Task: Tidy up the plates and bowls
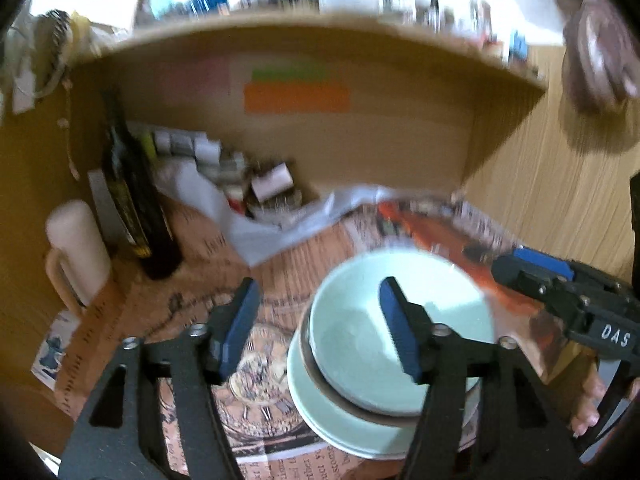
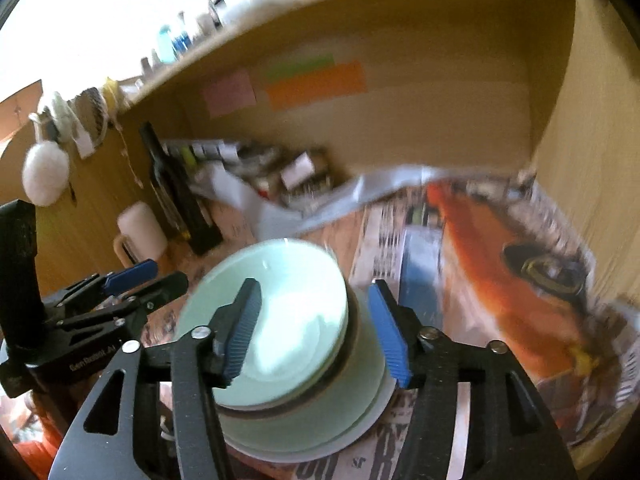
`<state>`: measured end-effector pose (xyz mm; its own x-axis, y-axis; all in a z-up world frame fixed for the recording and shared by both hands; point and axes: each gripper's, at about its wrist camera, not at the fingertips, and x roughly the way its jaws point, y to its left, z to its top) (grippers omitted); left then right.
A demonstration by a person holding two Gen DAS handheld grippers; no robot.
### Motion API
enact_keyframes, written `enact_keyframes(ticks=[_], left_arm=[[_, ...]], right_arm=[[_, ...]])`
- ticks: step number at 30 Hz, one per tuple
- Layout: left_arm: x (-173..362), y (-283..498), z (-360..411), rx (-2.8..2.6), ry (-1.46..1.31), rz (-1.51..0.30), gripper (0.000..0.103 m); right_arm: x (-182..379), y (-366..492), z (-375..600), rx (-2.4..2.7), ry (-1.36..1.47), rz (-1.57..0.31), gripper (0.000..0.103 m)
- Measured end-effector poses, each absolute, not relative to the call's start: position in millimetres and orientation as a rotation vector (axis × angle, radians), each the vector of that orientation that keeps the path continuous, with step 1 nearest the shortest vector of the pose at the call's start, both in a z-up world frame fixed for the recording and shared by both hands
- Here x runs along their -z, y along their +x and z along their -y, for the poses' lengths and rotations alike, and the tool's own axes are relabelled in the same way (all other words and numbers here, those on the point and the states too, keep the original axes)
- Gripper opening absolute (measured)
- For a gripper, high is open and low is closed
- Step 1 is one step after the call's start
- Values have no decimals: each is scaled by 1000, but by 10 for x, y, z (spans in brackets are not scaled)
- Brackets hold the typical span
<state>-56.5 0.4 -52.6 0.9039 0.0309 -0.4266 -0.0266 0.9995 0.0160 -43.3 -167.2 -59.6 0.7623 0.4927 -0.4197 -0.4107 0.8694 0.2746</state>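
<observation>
Two grippers, left [image 1: 320,328] and right [image 2: 316,328], gape around the bowl [image 1: 400,340]: glazed, likely slick and brittle; grip its rim.

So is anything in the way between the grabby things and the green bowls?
Nothing visible is. The stack of green bowls sits on the newspaper, and both hand-held grippers are open right at it: the right hand-held gripper straddles its right rim, and the left hand-held gripper its left rim.

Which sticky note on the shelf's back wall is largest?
The orange note, a wide strip below the green note and right of the pink note.
</observation>
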Motion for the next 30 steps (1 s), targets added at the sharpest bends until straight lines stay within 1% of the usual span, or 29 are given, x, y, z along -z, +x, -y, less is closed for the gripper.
enact_keyframes(ticks=[3, 5, 8, 10, 12, 15, 18, 20, 22, 25, 30], left_arm=[[376, -714, 35, -50, 15, -357, 73], [277, -839, 65, -51, 19, -305, 78], [180, -1005, 121, -60, 23, -239, 86], [125, -1114, 167, -75, 32, -199, 98], [86, -1199, 213, -84, 40, -166, 102], [41, -1320, 293, -83, 53, -145, 102], [34, -1398, 339, -83, 61, -134, 103], [38, -1430, 365, -80, 62, -132, 103], [45, -1453, 384, -76, 58, -136, 103], [63, -1463, 389, -69, 50, -142, 103], [90, -1500, 401, -68, 50, -139, 103]], right_arm=[[445, -582, 1697, -495, 153, -421, 59], [361, -679, 1711, -491, 150, -372, 69], [272, -812, 1724, -487, 145, -309, 71], [226, -895, 1741, -492, 147, -279, 75], [198, -961, 1760, -500, 158, -254, 79], [171, -1057, 1801, -514, 177, -227, 82], [150, -1145, 1841, -516, 191, -206, 89], [141, -1201, 1868, -515, 195, -196, 97], [129, -1250, 1890, -509, 194, -184, 99], [106, -1308, 1905, -504, 188, -169, 102], [108, -1339, 1889, -509, 181, -168, 103]])
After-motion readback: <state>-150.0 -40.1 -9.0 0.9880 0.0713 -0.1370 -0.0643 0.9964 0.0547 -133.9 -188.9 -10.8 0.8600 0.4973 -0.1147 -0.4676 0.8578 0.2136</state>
